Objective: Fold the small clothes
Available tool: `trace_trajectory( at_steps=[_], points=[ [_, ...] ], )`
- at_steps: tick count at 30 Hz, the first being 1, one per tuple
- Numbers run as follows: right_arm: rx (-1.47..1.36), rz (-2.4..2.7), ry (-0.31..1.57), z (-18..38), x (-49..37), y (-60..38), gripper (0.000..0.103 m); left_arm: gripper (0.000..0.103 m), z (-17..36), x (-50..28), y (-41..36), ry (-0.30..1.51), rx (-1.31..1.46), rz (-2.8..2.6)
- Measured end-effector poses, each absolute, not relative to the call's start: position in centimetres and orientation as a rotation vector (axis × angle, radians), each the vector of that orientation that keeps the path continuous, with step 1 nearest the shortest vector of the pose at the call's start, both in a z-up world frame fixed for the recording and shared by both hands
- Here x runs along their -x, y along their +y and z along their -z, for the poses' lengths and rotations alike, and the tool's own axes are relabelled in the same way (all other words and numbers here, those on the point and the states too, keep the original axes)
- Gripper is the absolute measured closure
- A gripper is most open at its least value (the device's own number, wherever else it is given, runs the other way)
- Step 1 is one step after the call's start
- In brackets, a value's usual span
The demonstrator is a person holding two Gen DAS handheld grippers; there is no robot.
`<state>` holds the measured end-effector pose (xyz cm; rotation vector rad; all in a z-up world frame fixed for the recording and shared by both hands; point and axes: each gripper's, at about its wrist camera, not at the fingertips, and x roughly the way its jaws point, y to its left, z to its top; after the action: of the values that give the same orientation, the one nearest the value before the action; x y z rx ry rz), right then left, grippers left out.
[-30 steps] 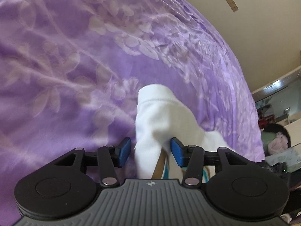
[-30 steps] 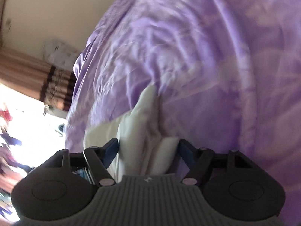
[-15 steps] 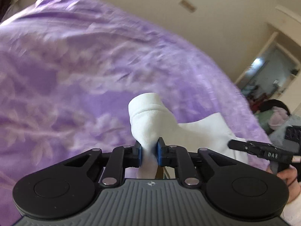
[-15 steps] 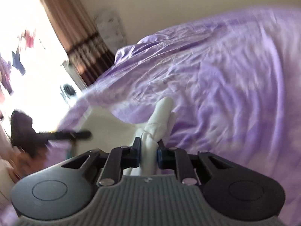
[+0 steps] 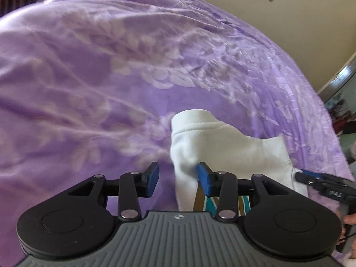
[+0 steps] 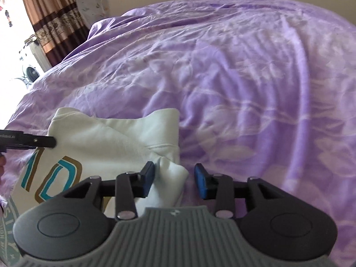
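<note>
A small white garment [image 6: 111,142] with teal and brown "10" print lies folded on the purple bed cover [image 6: 244,77]. In the left wrist view the garment [image 5: 222,146] lies ahead, its left corner between the open jaws. My left gripper [image 5: 178,179] is open; its right pad [image 5: 203,179] touches the cloth. My right gripper [image 6: 174,178] is open over the garment's right corner, its left pad [image 6: 149,175] against the cloth. The right gripper's tip [image 5: 322,187] shows at the left view's right edge; the left gripper's tip [image 6: 29,141] shows at the right view's left edge.
The purple floral bed cover [image 5: 111,77] fills most of both views. A beige wall [image 5: 300,11] lies beyond it. Brown curtains [image 6: 51,15] and a bright window are at the far left in the right wrist view. A doorway with clutter [image 5: 342,111] is at the right.
Both grippers were shut on the white garment half a second ago and have opened. The garment now lies flat on the bed cover with its fold laid down.
</note>
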<state>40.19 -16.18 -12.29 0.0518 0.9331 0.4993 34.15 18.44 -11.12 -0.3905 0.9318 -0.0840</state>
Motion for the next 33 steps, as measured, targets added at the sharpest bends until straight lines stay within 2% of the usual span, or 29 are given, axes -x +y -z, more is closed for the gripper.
trace_trajectory(
  at_steps=[6,9,12,18,26,33],
  points=[
    [-0.045,-0.497,0.917,8.2,-34.7,-17.6,0.069,0.058,6.4,-28.8,15.6,0.922,0.292,0.1],
    [-0.042,-0.514,0.907,6.7,-30.5,-18.1,0.071,0.064,4.8,-25.3,13.7,0.919,0.238,0.108],
    [-0.03,-0.515,0.895,6.2,-26.4,-18.3,0.081,0.077,4.4,-21.9,11.9,0.902,0.198,0.11],
    [-0.017,-0.506,0.883,7.4,-19.9,-18.5,0.084,0.091,7.0,-17.0,8.6,0.931,0.098,0.078],
    [0.037,-0.468,0.959,12.3,-17.9,-17.9,0.087,0.091,12.2,-15.6,7.4,1.013,-0.009,-0.024],
    [0.018,-0.463,1.003,14.2,-18.5,-18.2,0.087,0.087,12.7,-15.7,7.2,1.012,-0.034,-0.037]
  ],
)
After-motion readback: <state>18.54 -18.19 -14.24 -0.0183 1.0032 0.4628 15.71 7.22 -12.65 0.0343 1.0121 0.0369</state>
